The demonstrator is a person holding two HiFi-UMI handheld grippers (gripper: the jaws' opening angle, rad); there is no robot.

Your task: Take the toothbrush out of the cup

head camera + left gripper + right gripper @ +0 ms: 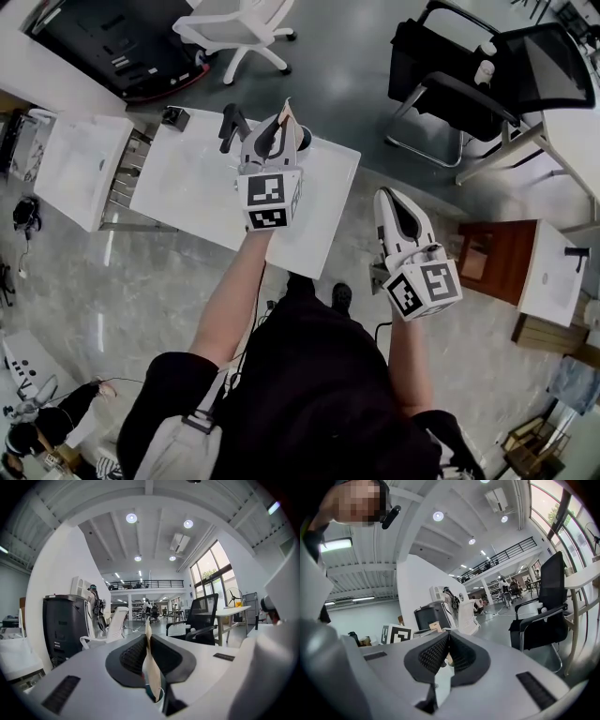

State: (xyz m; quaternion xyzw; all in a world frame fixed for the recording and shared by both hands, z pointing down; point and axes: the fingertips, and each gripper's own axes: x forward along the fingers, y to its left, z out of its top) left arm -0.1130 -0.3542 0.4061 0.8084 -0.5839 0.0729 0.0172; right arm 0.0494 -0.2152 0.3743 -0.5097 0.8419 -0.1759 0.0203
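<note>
My left gripper (281,120) is held over the white table (187,187) and is shut on the toothbrush (287,112), a flat cream handle that sticks up past the jaw tips. In the left gripper view the toothbrush (151,667) stands on edge between the black pads, with a teal part low down. A dark cup (306,140) peeks out just behind and to the right of that gripper, mostly hidden by it. My right gripper (392,197) hangs off the table's right side over the floor, shut with nothing in it (448,641).
A black clamp-like object (232,127) and a small dark item (173,115) lie on the table's far edge. A white chair (239,28) and a black office chair (487,75) stand beyond. A brown stand (497,258) is at the right.
</note>
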